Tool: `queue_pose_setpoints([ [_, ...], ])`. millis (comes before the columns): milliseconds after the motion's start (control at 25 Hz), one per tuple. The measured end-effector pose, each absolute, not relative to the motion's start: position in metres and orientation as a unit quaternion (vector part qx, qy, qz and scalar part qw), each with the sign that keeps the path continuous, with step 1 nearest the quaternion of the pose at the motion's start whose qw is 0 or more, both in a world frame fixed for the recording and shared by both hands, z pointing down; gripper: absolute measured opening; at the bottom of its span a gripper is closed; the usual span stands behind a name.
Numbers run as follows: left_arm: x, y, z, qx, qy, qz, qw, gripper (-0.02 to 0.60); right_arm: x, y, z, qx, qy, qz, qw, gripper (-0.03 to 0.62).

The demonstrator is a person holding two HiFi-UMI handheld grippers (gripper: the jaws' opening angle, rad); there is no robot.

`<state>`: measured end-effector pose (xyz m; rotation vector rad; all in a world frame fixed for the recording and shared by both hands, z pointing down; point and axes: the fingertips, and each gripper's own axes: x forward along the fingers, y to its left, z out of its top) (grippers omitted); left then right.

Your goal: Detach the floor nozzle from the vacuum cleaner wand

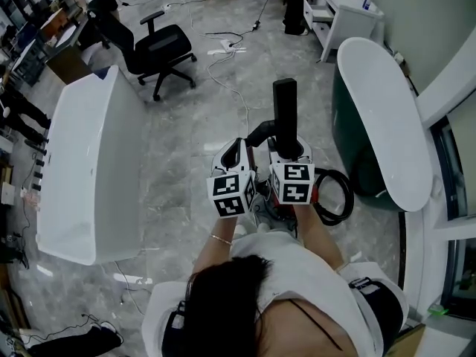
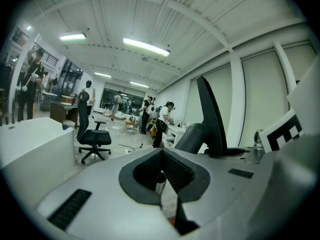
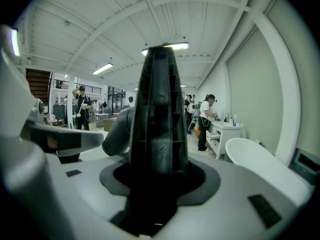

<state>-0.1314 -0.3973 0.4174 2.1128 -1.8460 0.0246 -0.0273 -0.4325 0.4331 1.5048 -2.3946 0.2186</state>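
Observation:
In the head view a black, flat floor nozzle (image 1: 285, 104) sticks out ahead of my two grippers. My right gripper (image 1: 288, 149) is shut on its lower part. The right gripper view shows the ribbed black nozzle (image 3: 159, 119) standing between the jaws of that gripper (image 3: 159, 184). A dark grey curved tube (image 1: 260, 132) joins the nozzle from the left, and the same tube (image 3: 116, 131) appears left of the nozzle. My left gripper (image 1: 236, 151) is right beside it, shut with nothing held (image 2: 165, 171). From it, nozzle (image 2: 212, 119) and tube (image 2: 192, 136) lie to the right.
A black hose (image 1: 336, 195) loops at my right, by the person's arm. A long white tub (image 1: 82, 169) stands on the left, a white bathtub (image 1: 383, 117) on the right. An office chair (image 1: 152, 47) and floor cables (image 1: 223, 58) lie ahead. Several people stand far off.

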Motion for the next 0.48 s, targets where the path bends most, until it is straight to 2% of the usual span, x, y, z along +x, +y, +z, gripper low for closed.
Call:
queue_pose_setpoints([
  [480, -0.146, -0.405, 0.424, 0.733, -0.658, 0.015, 0.17, 0.003, -0.038, -0.442, 0.435, 0.524, -0.834, 0.063, 0.162, 0.213],
])
